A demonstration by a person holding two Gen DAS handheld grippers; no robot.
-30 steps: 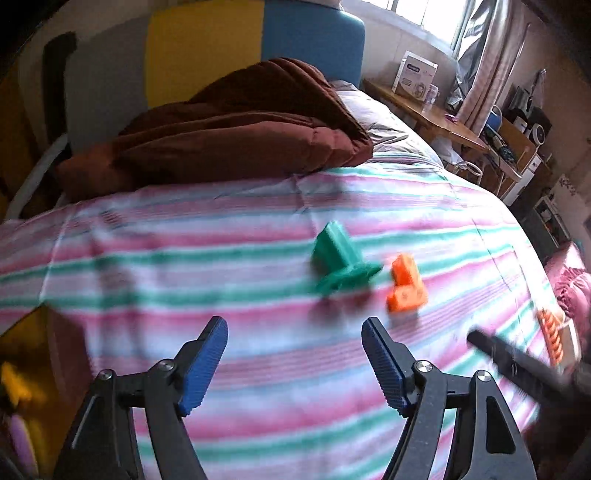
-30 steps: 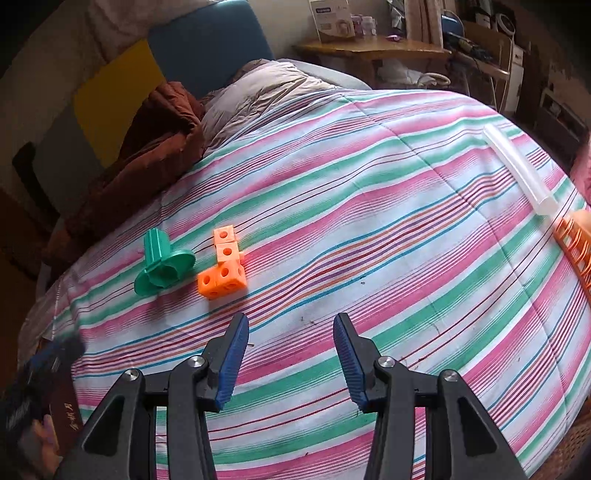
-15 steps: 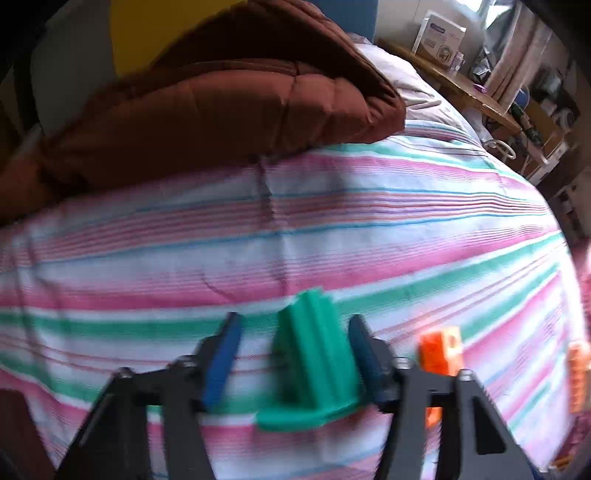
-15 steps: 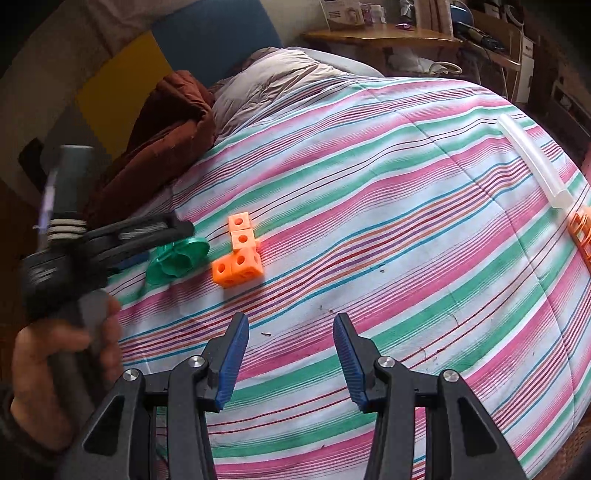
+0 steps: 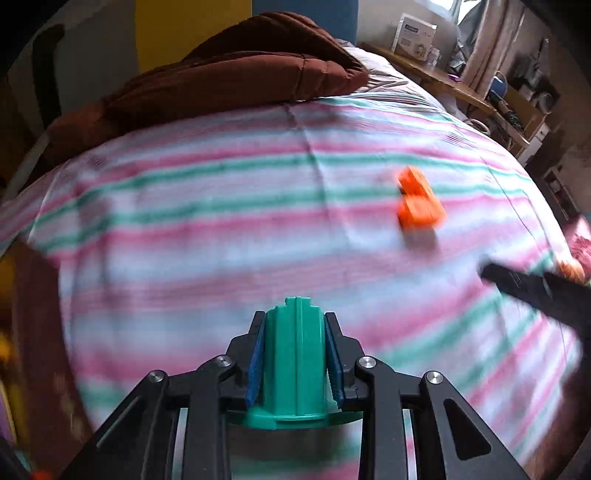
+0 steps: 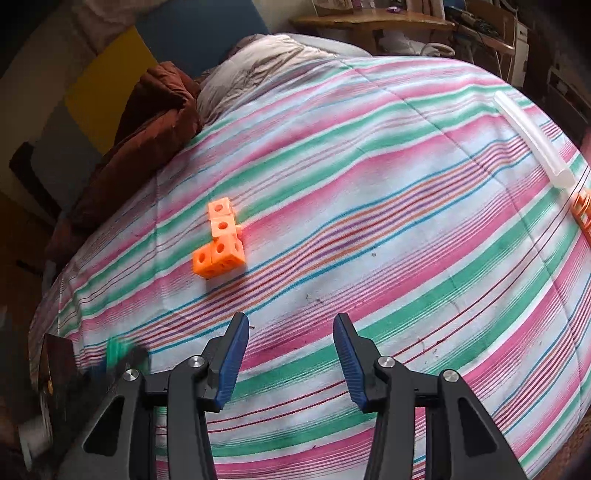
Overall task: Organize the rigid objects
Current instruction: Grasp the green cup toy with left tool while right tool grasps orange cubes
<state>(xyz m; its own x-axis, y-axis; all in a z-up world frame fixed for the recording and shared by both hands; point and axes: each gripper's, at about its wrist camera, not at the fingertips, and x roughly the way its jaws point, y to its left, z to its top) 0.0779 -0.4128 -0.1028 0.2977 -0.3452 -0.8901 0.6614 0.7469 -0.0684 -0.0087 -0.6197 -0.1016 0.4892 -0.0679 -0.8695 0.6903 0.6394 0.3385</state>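
My left gripper point(image 5: 295, 321) is shut on a green plastic piece point(image 5: 295, 365), a ribbed cylinder with a round flange. The blue pads press on both its sides and hold it above the striped bedspread point(image 5: 207, 229). An orange block of joined cubes point(image 5: 419, 205) lies on the bed, farther off and to the right. In the right wrist view the same orange block point(image 6: 219, 243) lies ahead and to the left of my right gripper point(image 6: 291, 332), which is open with nothing between its fingers. The left gripper shows there only as a dark blur with a bit of green point(image 6: 118, 350) at the lower left.
A brown quilt point(image 5: 221, 81) is heaped at the head of the bed. A translucent tube point(image 6: 532, 140) and an orange ribbed item point(image 6: 583, 214) lie near the bed's right edge. A wooden desk with a white box point(image 5: 413, 33) stands beyond the bed.
My left gripper came down over the green piece, shut on it and carried it away from the orange block toward the near left. The right gripper stayed put and open.
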